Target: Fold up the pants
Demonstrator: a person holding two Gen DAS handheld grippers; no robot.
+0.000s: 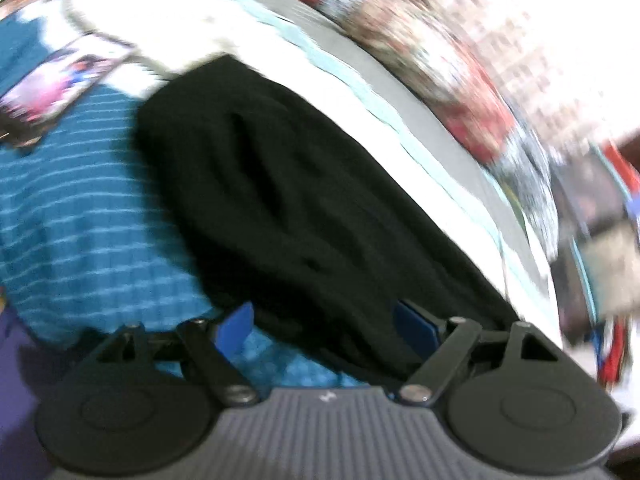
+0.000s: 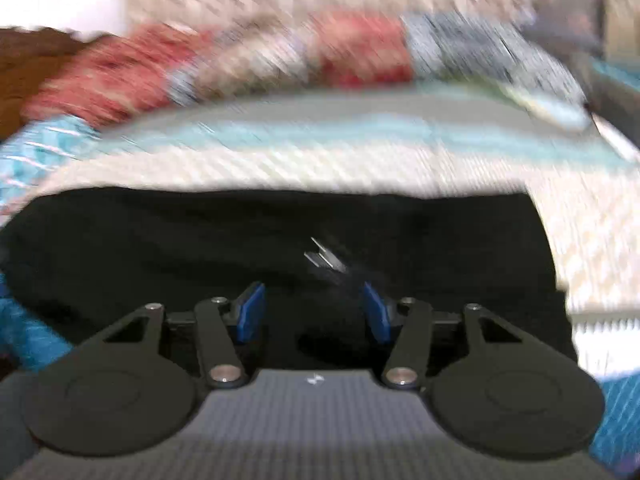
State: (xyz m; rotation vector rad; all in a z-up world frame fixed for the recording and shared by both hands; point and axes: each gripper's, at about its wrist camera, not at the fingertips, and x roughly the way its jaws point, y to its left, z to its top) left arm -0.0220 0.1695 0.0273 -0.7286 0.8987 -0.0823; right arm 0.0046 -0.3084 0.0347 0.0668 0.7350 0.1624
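No readable text, number or brand is being shown in either view. Only a small white mark is being seen on the right gripper's [image 2: 314, 312] grey body, too small to be read.

- The right gripper [image 2: 314, 312] hung just over the black pants [image 2: 200, 248], its blue pads [image 2: 252, 312] parted with only dark cloth visible below the gap.
- The pants lay spread left to right on a bedcover [image 2: 360, 160] banded in cream and pale teal.
- A small whitish mark [image 2: 324, 258] on the pants was blurred.
- A red patterned blanket [image 2: 240, 60] lay at the far side.
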